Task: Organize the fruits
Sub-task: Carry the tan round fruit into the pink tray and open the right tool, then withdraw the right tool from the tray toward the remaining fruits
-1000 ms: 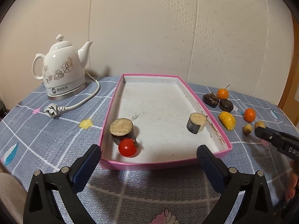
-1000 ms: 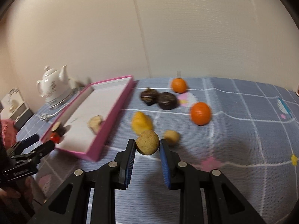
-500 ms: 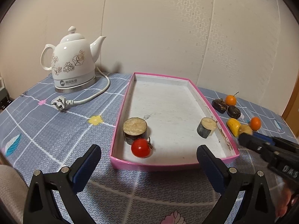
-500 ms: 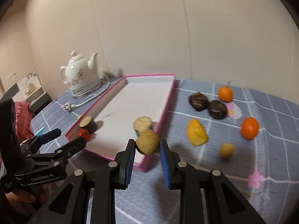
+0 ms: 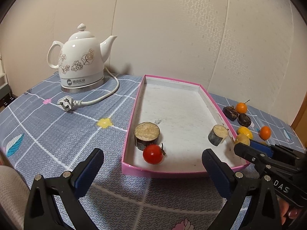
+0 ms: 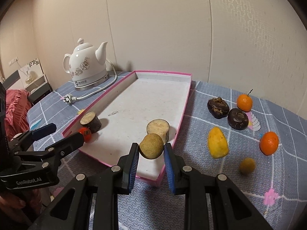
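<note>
Fingers of the right gripper [image 6: 151, 149] are clamped on a round brown fruit [image 6: 151, 148], held over the near right corner of the pink tray [image 6: 185, 103]. Left gripper [image 5: 151, 164] has its fingers wide apart with nothing between them, low before the tray's near edge. Two cut stumps and a tomato [image 5: 153, 154] lie inside; oranges, dark fruits and yellow pieces sit on the worktop [image 6: 211, 201] beside it.

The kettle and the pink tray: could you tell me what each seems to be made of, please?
Kettle: likely glazed ceramic, given its glossy white body with printed flowers; its base ring looks like shiny metal. Tray: probably cardboard, with thin pink walls and a matte, scuffed white floor.
</note>
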The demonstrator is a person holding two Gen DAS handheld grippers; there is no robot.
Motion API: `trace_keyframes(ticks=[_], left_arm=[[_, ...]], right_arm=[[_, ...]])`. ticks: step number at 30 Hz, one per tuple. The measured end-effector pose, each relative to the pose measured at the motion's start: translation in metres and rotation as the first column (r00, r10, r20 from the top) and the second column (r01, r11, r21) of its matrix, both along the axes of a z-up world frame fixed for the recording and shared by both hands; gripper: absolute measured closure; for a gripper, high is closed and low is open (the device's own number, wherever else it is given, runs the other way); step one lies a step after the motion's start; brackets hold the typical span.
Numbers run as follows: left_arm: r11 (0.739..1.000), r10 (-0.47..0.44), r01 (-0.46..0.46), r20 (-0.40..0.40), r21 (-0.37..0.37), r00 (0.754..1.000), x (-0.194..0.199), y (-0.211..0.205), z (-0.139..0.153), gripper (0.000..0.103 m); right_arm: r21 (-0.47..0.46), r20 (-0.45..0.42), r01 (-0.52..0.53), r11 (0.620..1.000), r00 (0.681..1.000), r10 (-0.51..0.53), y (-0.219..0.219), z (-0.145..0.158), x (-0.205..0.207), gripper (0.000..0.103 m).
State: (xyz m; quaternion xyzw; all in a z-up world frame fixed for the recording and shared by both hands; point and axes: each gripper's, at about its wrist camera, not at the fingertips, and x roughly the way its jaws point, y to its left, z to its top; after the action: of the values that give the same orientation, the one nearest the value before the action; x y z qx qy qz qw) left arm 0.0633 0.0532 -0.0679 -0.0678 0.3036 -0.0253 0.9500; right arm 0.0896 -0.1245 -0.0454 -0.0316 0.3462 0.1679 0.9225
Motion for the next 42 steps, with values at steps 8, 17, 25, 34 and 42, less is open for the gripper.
trace_keyframes(ticks=[8,17,25,34,42], left_arm=[[1.000,-0.005,0.005,-0.002,0.011,1.000,0.001,-0.001,-0.001,0.000],[1.000,-0.016,0.016,-0.006,0.017,1.000,0.001,-0.002,-0.003,0.000],[0.999,-0.044,0.044,-0.006,0.006,0.999,0.001,-0.006,-0.003,0.000],[0.997,-0.065,0.065,-0.004,0.031,0.998,0.000,-0.012,-0.004,0.000],[0.996,-0.081,0.081,-0.003,0.047,0.997,-0.001,-0.017,-0.004,0.000]], right_arm=[[0.009,-0.008,0.025,1.000,1.000,-0.025,-0.006,-0.002,0.000,0.075],[0.023,-0.018,0.042,0.999,0.999,-0.042,-0.011,-0.001,-0.002,0.075],[0.028,-0.019,0.058,0.998,0.998,-0.058,-0.015,0.001,-0.004,0.075],[0.044,-0.031,0.109,0.993,0.994,-0.107,-0.034,0.002,-0.006,0.075],[0.035,-0.051,0.176,0.984,0.983,-0.174,-0.067,-0.004,-0.015,0.075]])
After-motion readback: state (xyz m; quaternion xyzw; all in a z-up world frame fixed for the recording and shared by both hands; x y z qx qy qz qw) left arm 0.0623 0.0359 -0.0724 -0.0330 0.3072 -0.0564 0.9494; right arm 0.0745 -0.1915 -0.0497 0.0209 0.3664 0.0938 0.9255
